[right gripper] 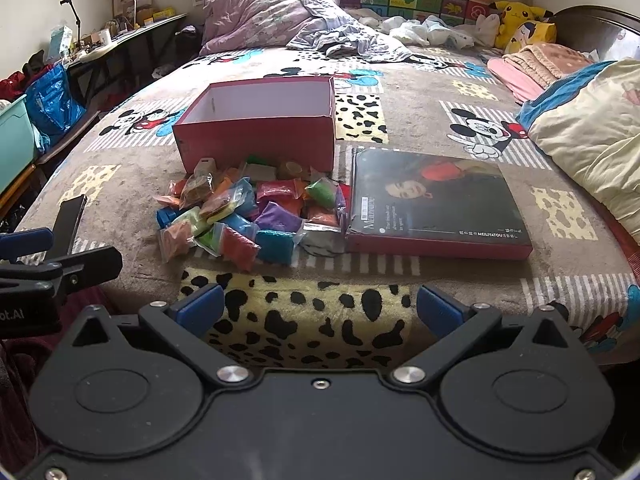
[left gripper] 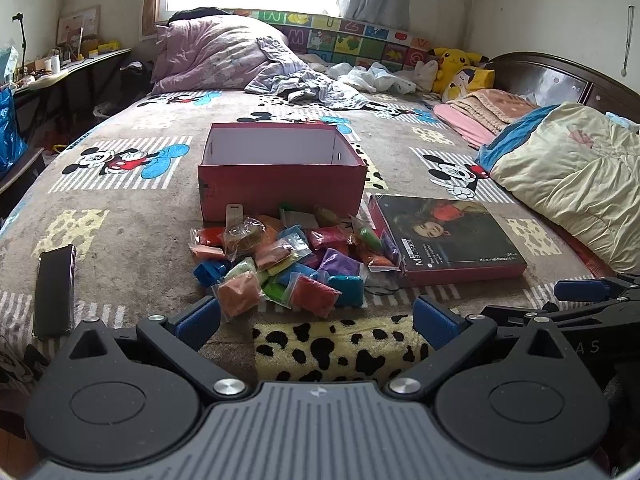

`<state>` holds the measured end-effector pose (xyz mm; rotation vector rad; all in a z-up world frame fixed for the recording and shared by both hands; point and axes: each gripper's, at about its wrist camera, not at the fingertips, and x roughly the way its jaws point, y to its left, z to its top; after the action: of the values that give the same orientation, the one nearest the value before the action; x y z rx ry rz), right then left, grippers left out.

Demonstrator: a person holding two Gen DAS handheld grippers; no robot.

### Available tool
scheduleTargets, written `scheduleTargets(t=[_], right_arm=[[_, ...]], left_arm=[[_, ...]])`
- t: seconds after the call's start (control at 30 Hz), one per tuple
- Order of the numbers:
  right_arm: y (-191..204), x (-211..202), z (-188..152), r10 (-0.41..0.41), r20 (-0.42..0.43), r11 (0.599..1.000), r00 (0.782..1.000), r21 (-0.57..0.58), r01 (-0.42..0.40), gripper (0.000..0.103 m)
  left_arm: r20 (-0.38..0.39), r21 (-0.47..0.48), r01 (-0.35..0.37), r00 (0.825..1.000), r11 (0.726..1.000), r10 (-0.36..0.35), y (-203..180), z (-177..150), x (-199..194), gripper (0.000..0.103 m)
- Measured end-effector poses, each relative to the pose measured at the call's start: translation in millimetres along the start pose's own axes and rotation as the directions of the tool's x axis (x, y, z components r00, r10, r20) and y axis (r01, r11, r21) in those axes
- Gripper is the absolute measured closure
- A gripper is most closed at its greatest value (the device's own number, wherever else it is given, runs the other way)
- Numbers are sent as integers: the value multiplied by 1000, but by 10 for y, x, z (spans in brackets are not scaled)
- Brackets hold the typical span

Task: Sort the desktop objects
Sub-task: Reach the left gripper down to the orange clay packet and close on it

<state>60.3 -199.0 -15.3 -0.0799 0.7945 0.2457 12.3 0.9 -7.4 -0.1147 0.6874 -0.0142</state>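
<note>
Left wrist view: the left gripper hovers low over the bed's Mickey Mouse blanket, its blue-padded jaws spread wide and holding nothing. Just ahead lies a heap of coloured clay packets, touching the front wall of an open red box. The box lid lies flat just right of the heap. A dark phone lies well left. The right gripper is likewise wide open and empty.
</note>
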Motion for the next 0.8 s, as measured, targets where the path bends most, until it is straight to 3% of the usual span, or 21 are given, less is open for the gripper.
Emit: scheduleTargets(t=[0.33, 0.63, 0.8], right_arm=[[31, 46, -1, -1, 20, 999, 1000, -43, 2, 1], [-50, 276, 73, 51, 14, 998, 999, -31, -50, 0], [-87, 449, 82, 94, 92, 993, 991, -86, -86, 0]], left_arm=[[-3, 8, -10, 1000, 1000, 10, 29, 33, 86, 0], [-4, 13, -15, 1000, 1000, 15, 190, 28, 344, 0], [-12, 40, -19, 1000, 999, 19, 297, 20, 576, 0]])
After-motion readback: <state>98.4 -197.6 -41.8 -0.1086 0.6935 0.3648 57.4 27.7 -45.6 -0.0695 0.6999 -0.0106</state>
